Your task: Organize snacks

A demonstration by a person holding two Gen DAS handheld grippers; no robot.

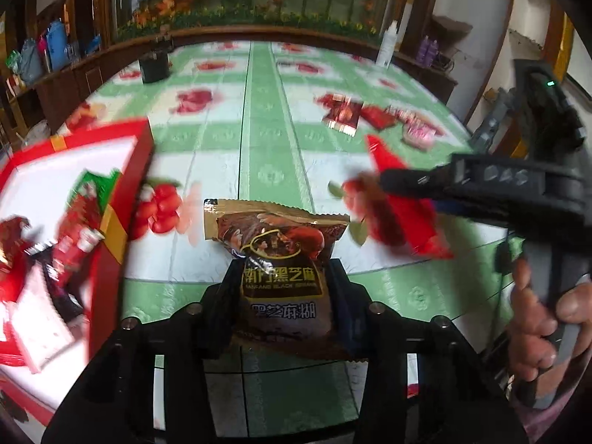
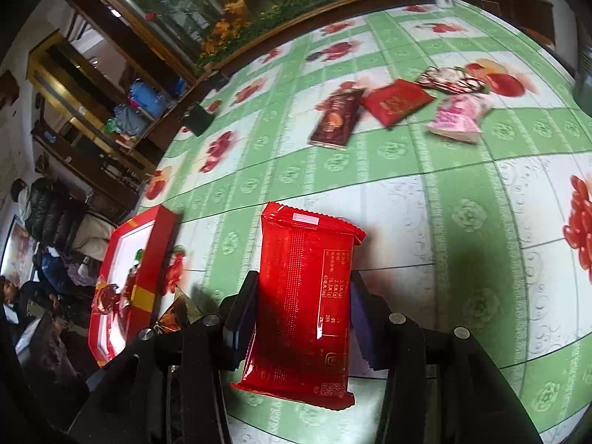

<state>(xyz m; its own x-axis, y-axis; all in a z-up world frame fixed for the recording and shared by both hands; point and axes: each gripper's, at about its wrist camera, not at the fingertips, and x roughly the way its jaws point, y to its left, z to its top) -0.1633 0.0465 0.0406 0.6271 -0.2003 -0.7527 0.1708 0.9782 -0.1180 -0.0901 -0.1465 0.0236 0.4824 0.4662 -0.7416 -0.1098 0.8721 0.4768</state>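
In the left wrist view, the left gripper (image 1: 283, 288) is clenched on a brown sesame packet (image 1: 281, 259), which is pinched by its lower half so that the sealed top edge projects forward over the green patterned tablecloth (image 1: 259, 111). Gripped this way, the packet can be carried flat and lowered without folding. To the left, a red box (image 1: 122, 199) stands open, and several wrapped snacks are already seen lying inside it; it is judged to be the place where the snacks are being gathered. On the right, the right gripper (image 1: 384, 181) is seen from the side, held by a hand (image 1: 536, 318), with a red packet (image 1: 399, 207) caught at its tip. Further back, a few loose packets (image 1: 373, 118) are left on the cloth, still to be collected.

In the right wrist view, the right gripper (image 2: 301, 307) is closed on the red packet (image 2: 303, 303), which is held lengthwise between the jaws, printed back upward, just above the tablecloth (image 2: 462, 185). The red box (image 2: 148, 255) is seen at the left with its near wall facing the gripper, so a short carry leftward is judged sufficient. A corner of the brown sesame packet (image 2: 177, 314) shows beside that wall. The loose packets (image 2: 396, 107) lie well apart, near the far edge.
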